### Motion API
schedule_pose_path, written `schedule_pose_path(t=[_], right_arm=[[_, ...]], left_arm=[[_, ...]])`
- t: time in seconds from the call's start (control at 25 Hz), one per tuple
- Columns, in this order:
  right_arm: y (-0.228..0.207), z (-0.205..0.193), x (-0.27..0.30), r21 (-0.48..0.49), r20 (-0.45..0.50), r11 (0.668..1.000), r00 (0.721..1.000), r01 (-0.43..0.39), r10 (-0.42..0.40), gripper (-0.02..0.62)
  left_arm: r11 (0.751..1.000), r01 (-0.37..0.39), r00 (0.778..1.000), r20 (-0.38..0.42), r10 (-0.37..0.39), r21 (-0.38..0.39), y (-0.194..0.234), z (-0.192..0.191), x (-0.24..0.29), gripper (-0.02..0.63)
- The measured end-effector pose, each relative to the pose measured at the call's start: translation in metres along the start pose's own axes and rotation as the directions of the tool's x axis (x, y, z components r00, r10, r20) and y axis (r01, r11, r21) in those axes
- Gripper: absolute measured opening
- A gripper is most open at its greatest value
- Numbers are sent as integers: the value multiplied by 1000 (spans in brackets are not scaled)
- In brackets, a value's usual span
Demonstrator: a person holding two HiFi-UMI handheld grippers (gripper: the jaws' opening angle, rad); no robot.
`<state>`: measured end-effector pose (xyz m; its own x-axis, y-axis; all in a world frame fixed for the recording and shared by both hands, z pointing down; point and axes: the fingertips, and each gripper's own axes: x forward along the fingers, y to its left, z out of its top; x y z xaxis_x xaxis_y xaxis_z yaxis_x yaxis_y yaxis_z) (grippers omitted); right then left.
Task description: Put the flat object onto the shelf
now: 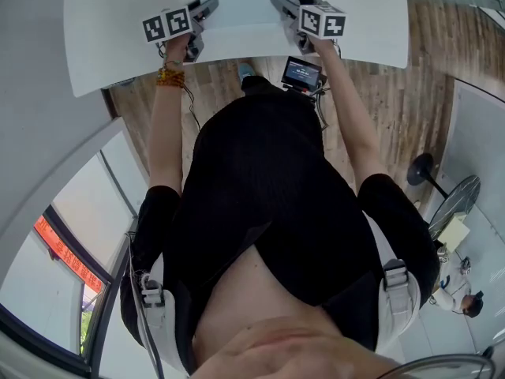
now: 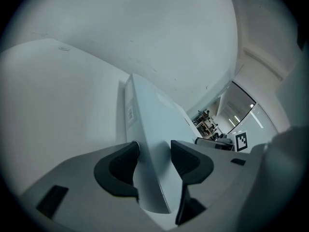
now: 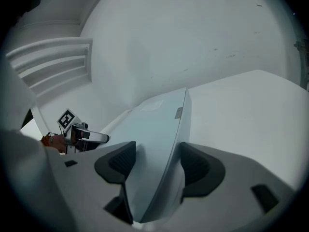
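Hand-held grippers number two, and both are clamped on the one flat object in the scene, a thin pale panel [image 1: 243, 8]. In the head view the left hand-held gripper [image 1: 205, 10] bites the panel's left edge and the right hand-held gripper [image 1: 280, 5] bites its right edge, each carrying one marker cube.

The left gripper view shows the left hand-held gripper [image 2: 154, 151] with its two dark pads pressed on either face of the panel [image 2: 154, 115], which runs away edge-on between them. The right gripper view shows the same for the right hand-held gripper [image 3: 157, 156], its jaws narrowed onto the panel [image 3: 154, 124].

One small label [image 2: 130, 114] sits near the panel's far end.

The panel is held level over a white tabletop [image 1: 102, 46], close above it; whether it touches cannot be told.

Below the tabletop's edge lies a wooden floor [image 1: 394, 93], with one fan [image 1: 454, 204] standing at the right. One beaded bracelet [image 1: 170, 76] circles the person's left wrist.
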<state>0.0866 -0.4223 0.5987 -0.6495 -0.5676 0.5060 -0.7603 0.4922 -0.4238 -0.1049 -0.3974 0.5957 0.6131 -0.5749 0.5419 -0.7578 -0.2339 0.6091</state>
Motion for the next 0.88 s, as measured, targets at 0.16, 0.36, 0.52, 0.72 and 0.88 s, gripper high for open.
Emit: schedule_pose_path(t=[0.16, 0.36, 0.52, 0.72, 0.88], right_arm=[[-5, 7, 3, 11, 8, 1000, 1000, 0, 0, 272], [-3, 14, 7, 27, 3, 1000, 1000, -6, 6, 272], [-4, 17, 7, 45, 38, 998, 999, -35, 33, 272], [-8, 23, -14, -17, 143, 999, 989, 31, -28, 272], [13, 45, -48, -92, 238, 994, 970, 65, -41, 272]], left_arm=[[1000, 4, 1000, 2, -4, -25, 0, 6, 5, 225], [999, 2, 1000, 5, -2, -35, 1, 13, 3, 225], [999, 24, 997, 73, -23, -23, -2, 17, 0, 227], [992, -94, 961, 268, 70, 81, -5, 24, -25, 227], [968, -178, 915, 392, 96, 179, -29, 39, -61, 227]])
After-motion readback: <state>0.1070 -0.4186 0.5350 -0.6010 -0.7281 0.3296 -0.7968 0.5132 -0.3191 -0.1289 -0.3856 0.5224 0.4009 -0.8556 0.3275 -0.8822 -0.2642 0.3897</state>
